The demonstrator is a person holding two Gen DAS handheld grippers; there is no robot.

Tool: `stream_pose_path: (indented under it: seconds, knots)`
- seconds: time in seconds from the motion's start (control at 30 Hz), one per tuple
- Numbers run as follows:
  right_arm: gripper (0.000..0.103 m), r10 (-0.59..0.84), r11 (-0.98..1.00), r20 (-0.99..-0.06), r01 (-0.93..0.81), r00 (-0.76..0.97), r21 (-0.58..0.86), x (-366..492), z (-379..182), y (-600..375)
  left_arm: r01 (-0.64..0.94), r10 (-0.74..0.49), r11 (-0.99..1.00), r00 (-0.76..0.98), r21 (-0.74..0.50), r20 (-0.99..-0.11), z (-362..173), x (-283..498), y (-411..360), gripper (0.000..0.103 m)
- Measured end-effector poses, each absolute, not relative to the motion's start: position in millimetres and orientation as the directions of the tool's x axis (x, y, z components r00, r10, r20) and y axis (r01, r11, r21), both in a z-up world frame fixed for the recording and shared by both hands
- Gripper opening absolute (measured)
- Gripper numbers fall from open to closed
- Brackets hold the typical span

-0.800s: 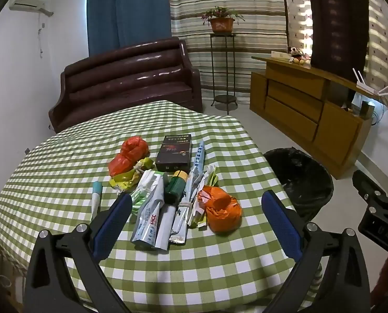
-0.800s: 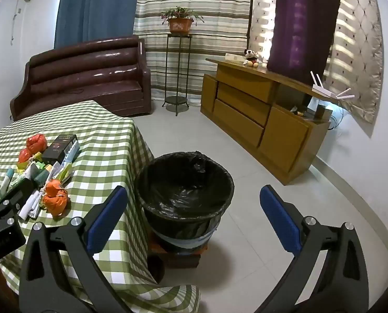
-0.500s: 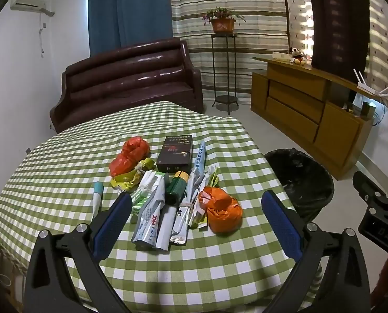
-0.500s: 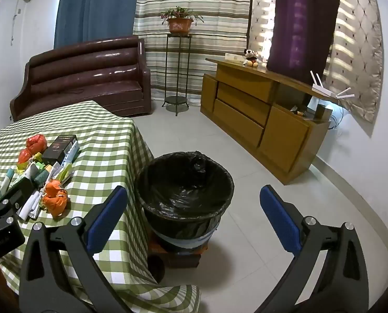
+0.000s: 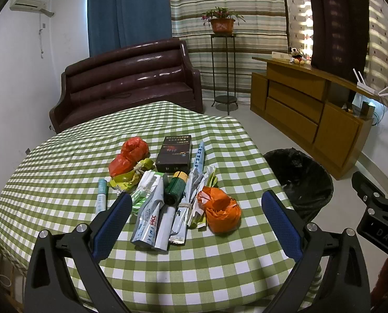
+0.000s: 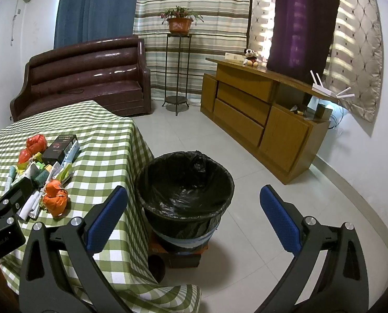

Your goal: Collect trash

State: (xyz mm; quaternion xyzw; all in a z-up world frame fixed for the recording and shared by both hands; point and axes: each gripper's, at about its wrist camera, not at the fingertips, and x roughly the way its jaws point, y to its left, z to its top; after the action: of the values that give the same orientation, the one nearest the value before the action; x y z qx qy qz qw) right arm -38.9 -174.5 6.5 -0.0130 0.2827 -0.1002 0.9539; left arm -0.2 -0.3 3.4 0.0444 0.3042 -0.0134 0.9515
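Cloth, plastic, leather, wood

Matt green-checked cloth tablecloth (image 5: 63, 180); crinkled orange plastic bag (image 5: 221, 212); glossy black bin liner (image 6: 184, 182); shiny brown leather sofa (image 5: 126, 83); smooth wooden sideboard (image 6: 259, 120).

Green-white checked tablecloth (image 5: 220, 266), orange bag (image 5: 221, 212), seemingly black-lined bin (image 6: 184, 190)

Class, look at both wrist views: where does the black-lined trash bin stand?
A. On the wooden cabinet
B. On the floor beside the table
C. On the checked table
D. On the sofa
B: the trash bin stands on the tiled floor next to the checked table.
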Motion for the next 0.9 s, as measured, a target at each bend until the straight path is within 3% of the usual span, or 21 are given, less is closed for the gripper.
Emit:
stream_pose_path:
  seconds: [0.9]
  knots:
    - [0.099, -0.197, 0.980, -0.540, 0.183, 0.818, -0.080, -38.5, 4.5, -174.2, 0.053, 0.003, 0.995, 0.809, 0.079, -0.588, -2.1, 1.5, -0.2, 0.097]
